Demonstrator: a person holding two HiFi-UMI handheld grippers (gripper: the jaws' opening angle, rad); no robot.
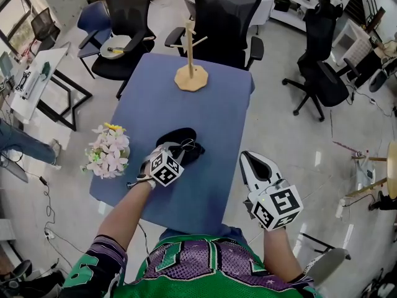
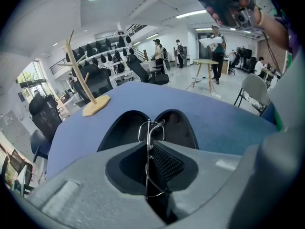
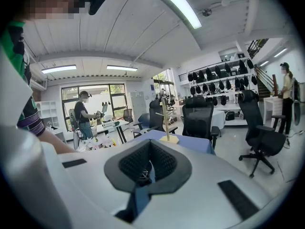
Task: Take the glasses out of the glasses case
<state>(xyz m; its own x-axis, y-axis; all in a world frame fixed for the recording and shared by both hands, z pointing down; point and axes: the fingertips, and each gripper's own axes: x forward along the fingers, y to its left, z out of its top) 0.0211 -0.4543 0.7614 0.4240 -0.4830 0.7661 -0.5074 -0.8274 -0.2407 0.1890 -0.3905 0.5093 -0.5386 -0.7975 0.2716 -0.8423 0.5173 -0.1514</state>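
A black glasses case (image 1: 180,139) lies open on the blue table (image 1: 211,107), near its front. My left gripper (image 1: 172,152) reaches over the case's near edge and is shut on thin wire-framed glasses (image 2: 151,126). In the left gripper view the glasses stand on edge between the pads, and their front sticks out over the two empty halves of the case (image 2: 125,126). My right gripper (image 1: 252,162) hangs off the table's right front corner, above the floor. Its jaws are shut with nothing between them (image 3: 147,165).
A wooden branch stand (image 1: 190,72) stands at the table's far end. A bunch of pale flowers (image 1: 109,152) sits at the left front edge. Black office chairs (image 1: 223,14) crowd the far side, and another chair (image 1: 322,73) stands to the right.
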